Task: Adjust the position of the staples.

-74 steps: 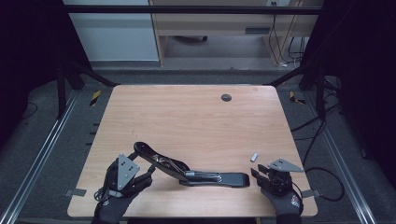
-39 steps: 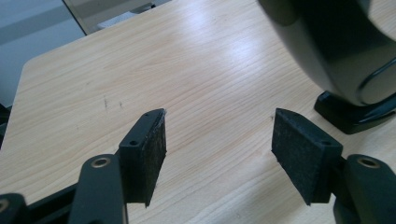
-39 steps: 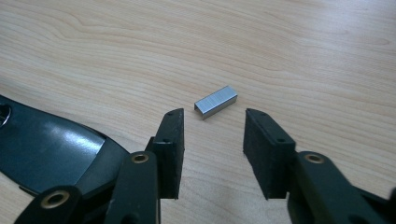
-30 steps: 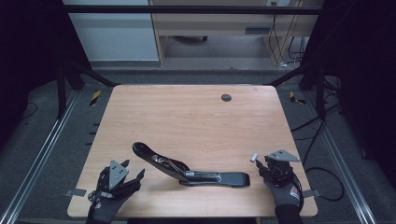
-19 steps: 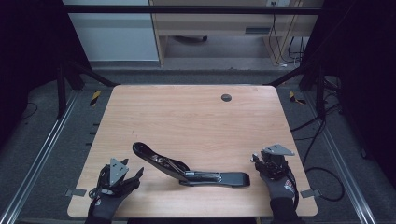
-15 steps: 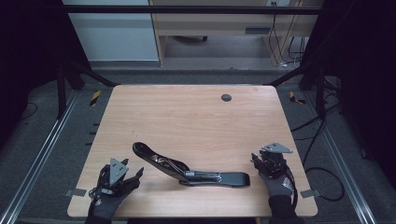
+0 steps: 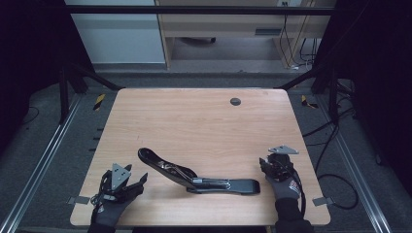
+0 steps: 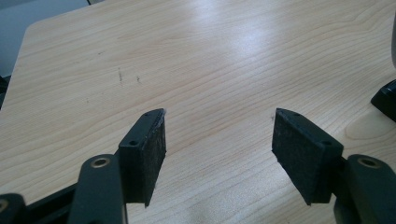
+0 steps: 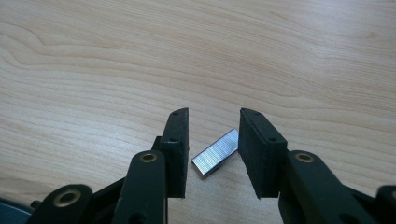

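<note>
Right gripper (image 9: 212, 154) at tabletop (image 7: 194, 121) 4 o'clock, fingers (image 9: 177, 149) just closing around staple strip (image 9: 215, 153), gaps remaining. Open stapler (image 7: 194, 175) at 6. Left gripper (image 8: 219, 158) at 7, fingers wide, empty.

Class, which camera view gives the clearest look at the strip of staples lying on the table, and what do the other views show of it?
The right gripper view: the strip of staples lies close up on the wood between the right gripper's open jaws, its ridges clear. In the high view that gripper covers the spot. The left gripper view looks across bare table.
</note>
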Tool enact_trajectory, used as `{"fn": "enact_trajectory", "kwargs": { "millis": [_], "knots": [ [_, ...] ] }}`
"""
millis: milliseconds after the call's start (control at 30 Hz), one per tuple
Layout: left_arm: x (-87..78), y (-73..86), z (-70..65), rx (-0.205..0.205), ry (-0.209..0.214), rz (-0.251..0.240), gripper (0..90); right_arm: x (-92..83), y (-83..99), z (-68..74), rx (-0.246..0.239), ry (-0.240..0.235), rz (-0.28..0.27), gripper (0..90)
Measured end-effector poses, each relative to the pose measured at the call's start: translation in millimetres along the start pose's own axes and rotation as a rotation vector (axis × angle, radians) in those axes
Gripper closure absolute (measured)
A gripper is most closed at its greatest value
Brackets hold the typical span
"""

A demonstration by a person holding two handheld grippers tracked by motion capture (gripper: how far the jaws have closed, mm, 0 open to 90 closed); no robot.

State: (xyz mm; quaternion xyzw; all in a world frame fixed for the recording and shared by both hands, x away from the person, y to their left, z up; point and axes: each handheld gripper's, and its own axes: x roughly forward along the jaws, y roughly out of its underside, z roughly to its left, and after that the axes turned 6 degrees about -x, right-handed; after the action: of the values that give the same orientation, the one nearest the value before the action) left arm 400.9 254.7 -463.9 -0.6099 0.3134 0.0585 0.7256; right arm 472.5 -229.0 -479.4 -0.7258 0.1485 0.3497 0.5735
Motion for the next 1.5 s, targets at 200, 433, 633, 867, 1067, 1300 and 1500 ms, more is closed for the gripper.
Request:
{"fn": "enact_trajectory", "kwargs": {
  "millis": [200,433,633,867,1067,1300,1500],
  "knots": [
    [0.9,0.3,-0.1,0.000,0.003,0.004,34.4,3.1,0.2,-2.6,0.003,0.011,0.013,63.8],
    [0.6,0.1,-2.1,0.013,-0.004,0.008,34.5,8.9,0.7,-2.0,0.012,0.018,0.039,63.8],
    [0.9,-0.1,-2.9,0.020,-0.006,0.009,34.4,10.2,1.5,-3.8,0.025,0.020,0.053,63.8],
    [1.4,0.1,-3.2,0.018,-0.005,0.011,34.5,13.0,1.8,-3.5,0.035,0.018,0.070,64.9],
    [1.1,0.0,-3.1,0.019,-0.005,0.010,34.5,13.9,2.2,-4.5,0.029,0.015,0.080,71.6],
    [1.2,-0.1,-3.5,0.022,-0.004,0.012,34.5,13.2,2.6,-5.5,0.018,0.004,0.086,77.7],
    [1.1,0.0,-3.6,0.023,-0.002,0.012,34.5,12.0,2.4,-7.1,-0.005,-0.001,0.091,78.1]
  ]
}}
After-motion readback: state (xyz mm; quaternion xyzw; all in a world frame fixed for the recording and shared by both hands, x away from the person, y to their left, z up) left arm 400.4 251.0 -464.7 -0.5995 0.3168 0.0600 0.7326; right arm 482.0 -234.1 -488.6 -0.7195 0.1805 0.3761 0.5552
